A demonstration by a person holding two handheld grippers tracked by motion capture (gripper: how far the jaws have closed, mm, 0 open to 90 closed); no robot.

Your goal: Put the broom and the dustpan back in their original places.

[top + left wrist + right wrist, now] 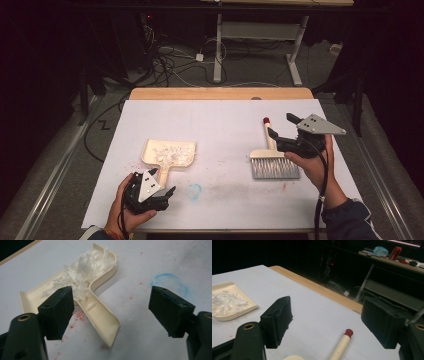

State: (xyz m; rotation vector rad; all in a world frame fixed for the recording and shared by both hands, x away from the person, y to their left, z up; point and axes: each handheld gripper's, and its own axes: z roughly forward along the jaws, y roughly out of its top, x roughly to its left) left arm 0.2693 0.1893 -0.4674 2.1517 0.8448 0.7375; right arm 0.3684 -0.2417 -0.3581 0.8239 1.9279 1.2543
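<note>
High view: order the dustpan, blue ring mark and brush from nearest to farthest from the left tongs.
1. Dustpan, its handle just ahead of the left tongs.
2. Blue ring mark, to their right.
3. Brush, across the table at the right.

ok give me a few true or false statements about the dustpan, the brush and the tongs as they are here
1. The dustpan holds white shreds. True.
2. The left tongs are shut on the dustpan handle. False: their jaws stand apart, the handle lying free between them.
3. The brush lies on the white table cover, bristles toward the person. True.
4. The right tongs grip the brush handle. False: they are open above it.
5. The brush handle has a blue tip. False: the tip is red.
</note>
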